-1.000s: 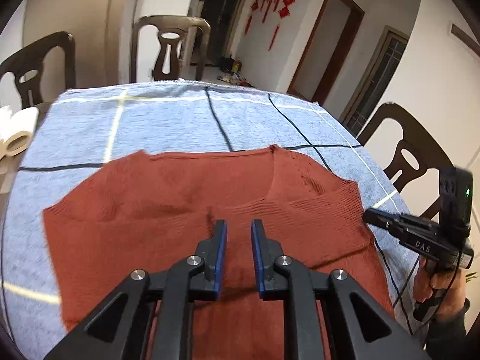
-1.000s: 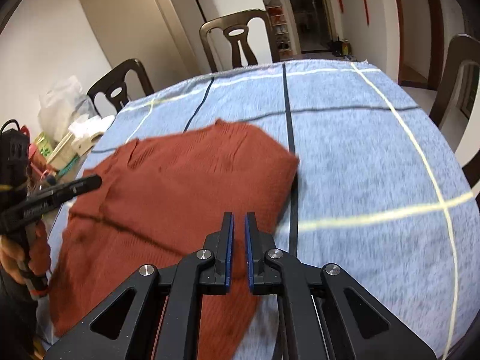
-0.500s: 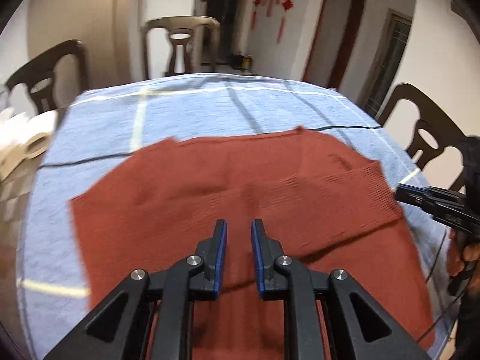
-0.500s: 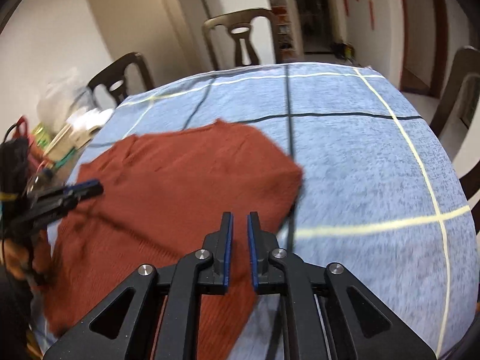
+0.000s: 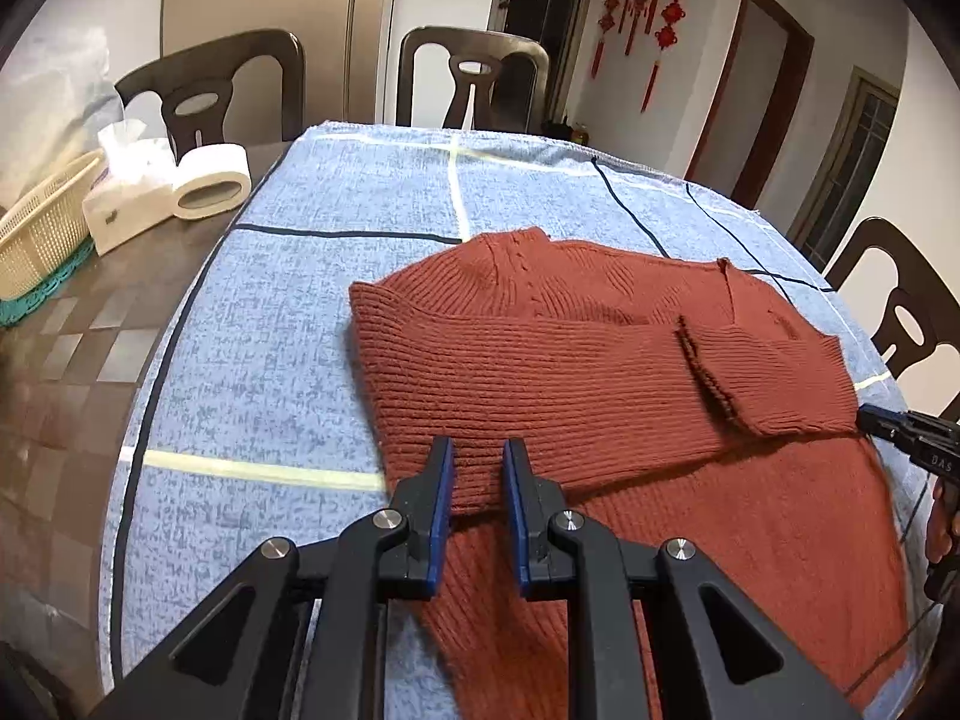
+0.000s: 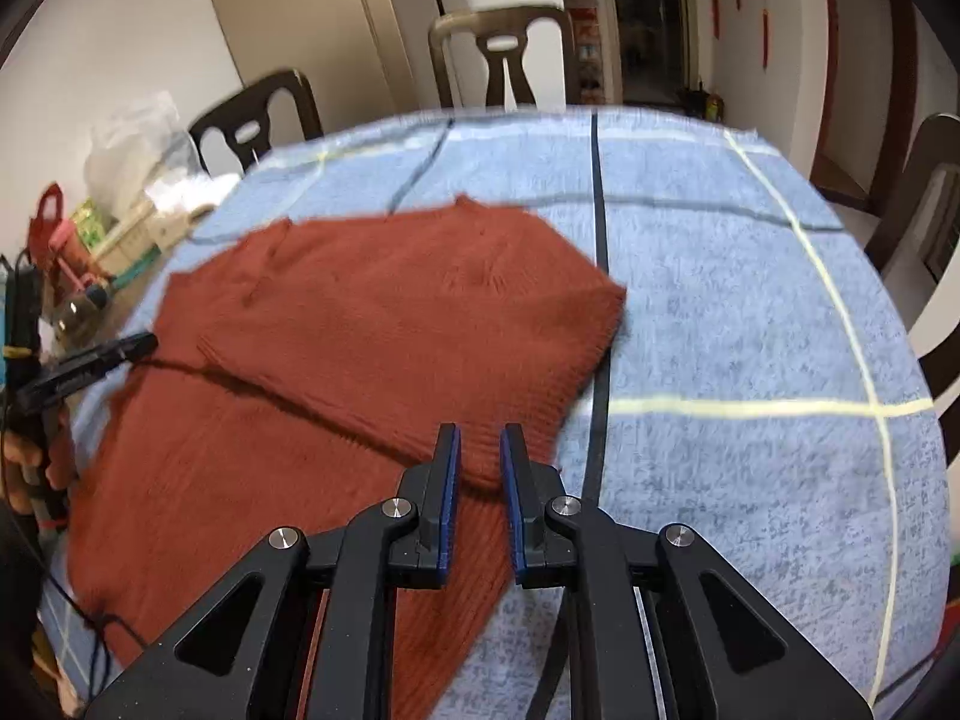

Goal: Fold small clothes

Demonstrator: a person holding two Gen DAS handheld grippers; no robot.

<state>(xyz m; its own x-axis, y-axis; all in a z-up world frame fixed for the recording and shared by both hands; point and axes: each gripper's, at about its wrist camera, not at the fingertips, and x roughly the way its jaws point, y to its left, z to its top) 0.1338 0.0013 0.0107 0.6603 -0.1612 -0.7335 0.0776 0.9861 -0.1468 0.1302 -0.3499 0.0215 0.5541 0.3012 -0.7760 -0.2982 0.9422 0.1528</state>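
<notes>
A rust-red knitted sweater [image 5: 600, 396] lies flat on the blue checked tablecloth [image 5: 288, 324], both sleeves folded across its body. It also shows in the right wrist view [image 6: 360, 360]. My left gripper [image 5: 477, 468] is open and empty, its jaws a little apart just above the sweater's left folded edge. My right gripper [image 6: 480, 456] is open and empty above the sweater's right folded edge. The right gripper's tip shows at the right edge of the left wrist view [image 5: 900, 429]. The left gripper's tip shows at the left of the right wrist view [image 6: 102, 354].
A tissue box [image 5: 129, 192], a paper roll [image 5: 210, 180] and a wicker basket [image 5: 36, 222] stand on the bare dark table at the left. Dark chairs [image 5: 474, 84] ring the table. Bags and bottles [image 6: 78, 252] sit beyond the left edge in the right wrist view.
Both grippers have opened slightly and shifted. The left view now sits over the sweater's left edge, the right view over its right edge; the sweater lies as before.
</notes>
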